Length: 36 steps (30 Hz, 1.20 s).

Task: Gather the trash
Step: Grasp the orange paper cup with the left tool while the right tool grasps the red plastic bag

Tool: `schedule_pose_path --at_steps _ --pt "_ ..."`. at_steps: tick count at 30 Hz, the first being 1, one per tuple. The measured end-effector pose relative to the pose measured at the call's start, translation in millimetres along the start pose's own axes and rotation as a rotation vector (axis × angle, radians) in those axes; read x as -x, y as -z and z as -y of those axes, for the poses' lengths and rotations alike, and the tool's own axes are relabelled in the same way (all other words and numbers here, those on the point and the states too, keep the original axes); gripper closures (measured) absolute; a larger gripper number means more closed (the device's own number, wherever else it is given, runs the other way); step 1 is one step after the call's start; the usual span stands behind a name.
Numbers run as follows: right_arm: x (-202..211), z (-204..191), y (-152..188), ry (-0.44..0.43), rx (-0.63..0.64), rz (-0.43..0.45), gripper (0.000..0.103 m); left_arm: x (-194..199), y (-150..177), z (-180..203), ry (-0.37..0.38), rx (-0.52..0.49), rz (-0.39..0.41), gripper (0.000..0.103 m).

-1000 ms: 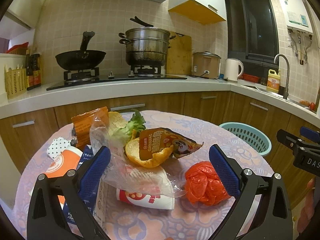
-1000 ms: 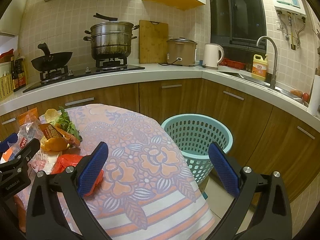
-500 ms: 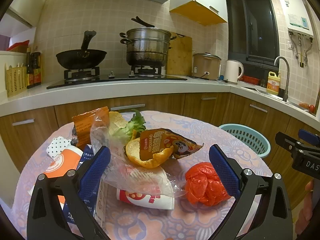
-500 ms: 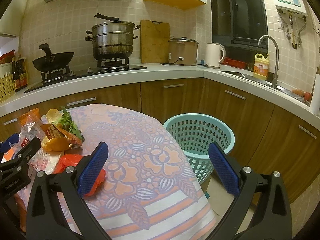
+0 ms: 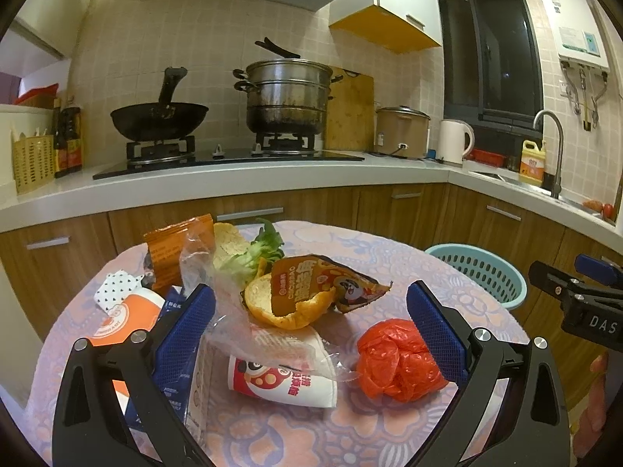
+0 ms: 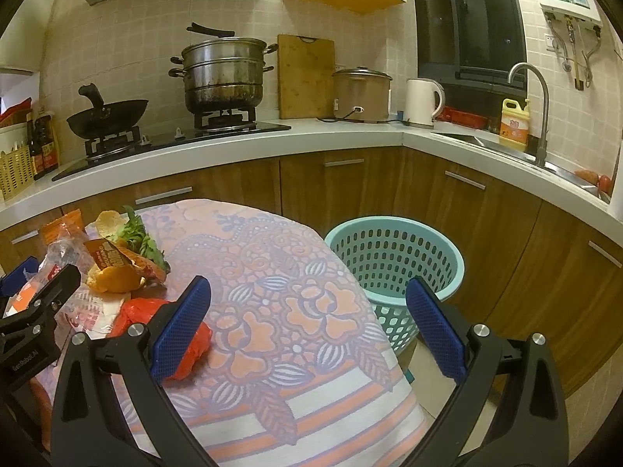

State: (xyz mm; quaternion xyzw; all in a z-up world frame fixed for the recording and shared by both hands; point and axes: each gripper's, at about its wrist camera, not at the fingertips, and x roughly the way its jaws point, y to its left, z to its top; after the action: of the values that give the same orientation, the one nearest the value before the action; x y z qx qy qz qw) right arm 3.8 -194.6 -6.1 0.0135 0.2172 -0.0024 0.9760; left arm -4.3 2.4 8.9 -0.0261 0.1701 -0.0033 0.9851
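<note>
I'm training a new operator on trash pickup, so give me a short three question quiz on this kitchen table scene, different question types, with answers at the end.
1. True or false: the left gripper is shut on the red plastic bag.
2. Multiple choice: where is the teal basket? A) on the table B) on the floor beside the table C) on the counter
3. Fill in: the snack wrapper lies across an orange ____.

Key:
1. False; both grippers' jaws stand open and hold nothing, and the bag lies on the cloth between the left jaws.
2. B
3. peel
</note>
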Motion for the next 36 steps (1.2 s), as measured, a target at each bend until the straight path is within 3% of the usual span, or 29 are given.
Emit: schedule_pose_path --at_steps 6,14,17,21,23,29,33,36 --pt "7.0 -4.7 -3.3 -0.022 0.026 0.028 0.008 31.8 -4.8 -22.9 -0.07 0.059 0.011 0.007" --pt "10.0 -18.6 -7.6 -0.071 0.066 0.045 0.008 59.0 -9.3 -105.7 -0.223 0.132 -0.057 0.007" --pt "9.9 -22.6 -7.9 -0.082 0.076 0.045 0.008 47.3 -3.4 -132.1 -0.225 0.143 -0.151 0.007" --pt "8.8 -28.3 -7.2 -0.095 0.094 0.038 0.008 22.7 14.5 -162.6 -0.16 0.204 -0.268 0.009" --pt "8.3 -29.8 -6.4 -0.098 0.101 0.035 0.008 15.0 20.9 -166.3 -0.139 0.226 -0.295 0.014" --pt "2.8 -32.2 -4.5 -0.118 0.122 0.017 0.008 -8.9 35.5 -167.1 -0.077 0.259 -0.368 0.015" --pt "-5.4 -36.6 -1.3 -0.187 0.151 -0.003 0.008 -12.7 36.9 -168.8 -0.069 0.272 -0.371 0.015" --pt "-20.3 -44.5 0.8 -0.29 0.173 -0.066 0.008 -14.9 35.6 -166.5 -0.071 0.271 -0.381 0.017"
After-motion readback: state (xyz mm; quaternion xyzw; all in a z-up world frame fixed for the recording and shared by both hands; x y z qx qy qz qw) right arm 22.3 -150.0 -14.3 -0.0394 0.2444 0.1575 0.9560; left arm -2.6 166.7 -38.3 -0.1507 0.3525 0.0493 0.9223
